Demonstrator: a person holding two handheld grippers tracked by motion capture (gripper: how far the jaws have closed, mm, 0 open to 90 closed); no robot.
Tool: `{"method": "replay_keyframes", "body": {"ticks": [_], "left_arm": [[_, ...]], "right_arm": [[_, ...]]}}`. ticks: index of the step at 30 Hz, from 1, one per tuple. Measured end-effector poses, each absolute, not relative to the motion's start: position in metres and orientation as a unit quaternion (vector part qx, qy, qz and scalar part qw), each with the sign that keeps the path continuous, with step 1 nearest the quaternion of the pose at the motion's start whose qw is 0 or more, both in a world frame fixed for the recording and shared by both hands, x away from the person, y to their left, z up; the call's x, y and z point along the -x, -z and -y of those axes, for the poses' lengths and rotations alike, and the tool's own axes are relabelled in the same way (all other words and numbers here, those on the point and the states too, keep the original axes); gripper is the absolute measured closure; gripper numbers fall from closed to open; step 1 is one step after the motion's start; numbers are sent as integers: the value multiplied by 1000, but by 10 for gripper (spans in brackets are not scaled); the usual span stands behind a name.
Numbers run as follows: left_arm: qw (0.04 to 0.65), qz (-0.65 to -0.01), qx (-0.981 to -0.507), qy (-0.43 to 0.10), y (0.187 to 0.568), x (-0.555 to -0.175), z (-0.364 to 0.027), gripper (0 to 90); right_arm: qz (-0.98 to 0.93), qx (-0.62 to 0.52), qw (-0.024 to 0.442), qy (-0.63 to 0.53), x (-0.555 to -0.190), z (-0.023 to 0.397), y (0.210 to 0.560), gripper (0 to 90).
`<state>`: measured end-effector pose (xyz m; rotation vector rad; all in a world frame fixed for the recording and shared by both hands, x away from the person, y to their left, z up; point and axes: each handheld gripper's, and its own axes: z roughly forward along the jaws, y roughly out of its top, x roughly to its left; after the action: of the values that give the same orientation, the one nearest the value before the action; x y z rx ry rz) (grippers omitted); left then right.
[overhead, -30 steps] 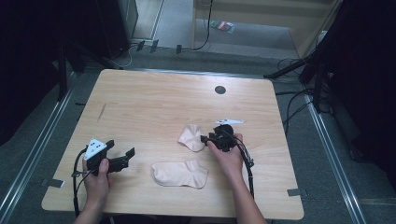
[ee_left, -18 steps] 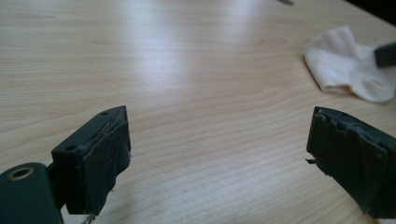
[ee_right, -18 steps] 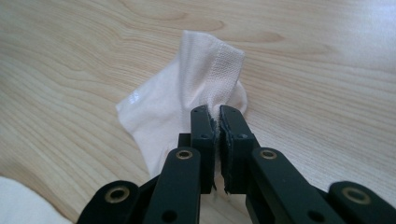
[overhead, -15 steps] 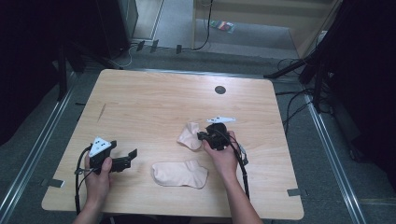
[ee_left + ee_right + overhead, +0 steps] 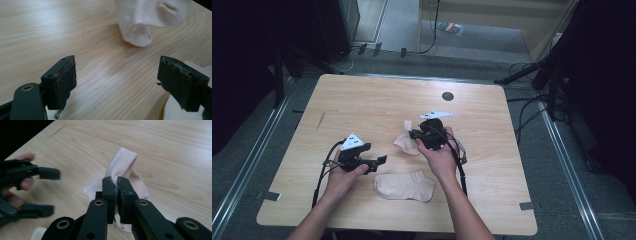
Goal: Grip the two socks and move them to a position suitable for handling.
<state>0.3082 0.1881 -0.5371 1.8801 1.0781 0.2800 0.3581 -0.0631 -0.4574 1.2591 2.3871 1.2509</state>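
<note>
Right gripper (image 5: 116, 185) pinches sock (image 5: 122, 165); toe apparently hidden.

On the table (image 5: 362, 100), a flat sock (image 5: 404, 186) lies nearest the person; a second sock (image 5: 406, 142) lies just behind it.

The bench (image 5: 362, 105) is pale wood with rounded corners, and a small dark round hole (image 5: 447, 96) sits near its far edge. A short dark streak (image 5: 320, 120) marks the wood toward the left side. Grey floor (image 5: 252, 165) surrounds it, with metal rails (image 5: 562, 150) along both sides. Black cables (image 5: 527, 107) trail across the floor at the right. Beyond the far edge lies a small colourful packet (image 5: 451, 27).
</note>
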Motion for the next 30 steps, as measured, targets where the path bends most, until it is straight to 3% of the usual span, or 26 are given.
{"method": "replay_keyframes", "body": {"ticks": [2, 3, 6, 9, 12, 15, 18, 21, 24, 25, 26, 28, 30], "left_arm": [[450, -437, -770, -117, 539, -316, -181, 164], [443, -442, -771, -120, 540, -320, -177, 229], [439, -441, -772, -130, 543, -330, -167, 308], [445, -422, -774, -159, 540, -332, -160, 542], [425, -425, -769, -216, 533, -329, -163, 885], [424, -428, -746, -283, 516, -314, -175, 900], [397, -395, -756, -339, 503, -295, -175, 898], [366, -374, -790, -320, 510, -292, -164, 870], [366, -401, -798, -262, 526, -300, -164, 738], [385, -418, -793, -221, 532, -304, -170, 645], [385, -418, -793, -221, 532, -304, -170, 595], [424, -423, -779, -184, 532, -305, -178, 566], [443, -430, -766, -180, 530, -306, -184, 520]], "right_arm": [[-799, -420, 80, -422, -359, 59, 456, 860], [-800, -415, 76, -427, -358, 55, 454, 859], [-801, -412, 69, -430, -357, 52, 452, 859], [-802, -402, 58, -438, -357, 47, 450, 859], [-801, -396, 57, -446, -356, 45, 445, 859], [-798, -386, 62, -459, -357, 46, 443, 861], [-804, -385, 62, -448, -358, 46, 450, 862], [-809, -388, 71, -436, -359, 47, 459, 863], [-813, -404, 77, -411, -363, 54, 474, 864], [-818, -411, 77, -396, -364, 62, 483, 864], [-818, -411, 77, -396, -364, 62, 483, 864], [-823, -414, 82, -380, -366, 69, 489, 864], [-830, -409, 88, -370, -369, 75, 494, 859]]}}
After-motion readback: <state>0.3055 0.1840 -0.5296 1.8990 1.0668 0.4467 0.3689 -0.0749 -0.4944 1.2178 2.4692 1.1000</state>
